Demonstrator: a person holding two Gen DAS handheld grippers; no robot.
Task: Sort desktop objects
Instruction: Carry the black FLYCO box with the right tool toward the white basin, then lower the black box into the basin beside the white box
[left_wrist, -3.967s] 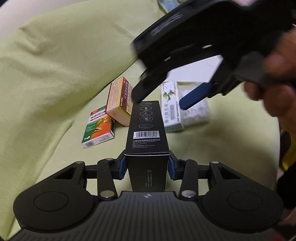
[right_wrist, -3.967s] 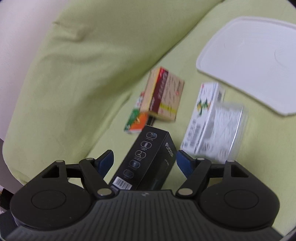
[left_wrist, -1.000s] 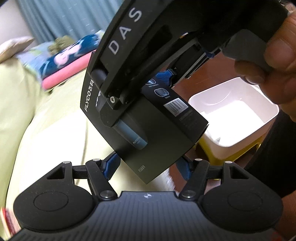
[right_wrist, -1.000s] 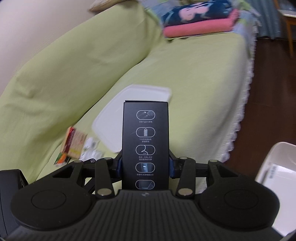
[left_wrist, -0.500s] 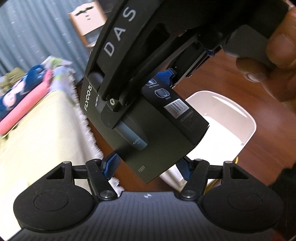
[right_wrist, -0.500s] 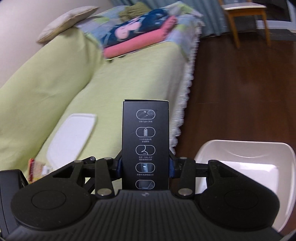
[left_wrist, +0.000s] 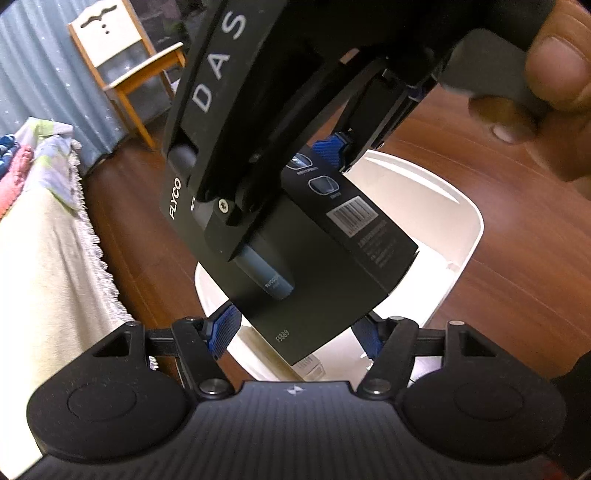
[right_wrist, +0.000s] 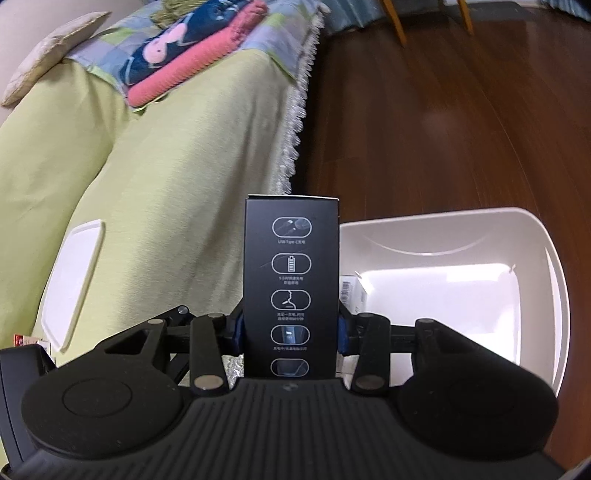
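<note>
Right wrist view showed the green-covered sofa (right_wrist: 155, 177) at left, then the right gripper (right_wrist: 291, 332), its fingers pinching the black shaver box (right_wrist: 291, 280) upright beside the white bin (right_wrist: 546, 266), probably for dropping in. Left gripper (left_wrist: 295, 328) fingers stood spread below the box, gripping nothing; the bin offered open room.

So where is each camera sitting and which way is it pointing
Left wrist: on the left gripper, jaws open, facing down at the black box over the white bin; a hand shows.
Right wrist: on the right gripper, facing the green sofa and floor, jaws clamping the box.
Shared: box, bin.
</note>
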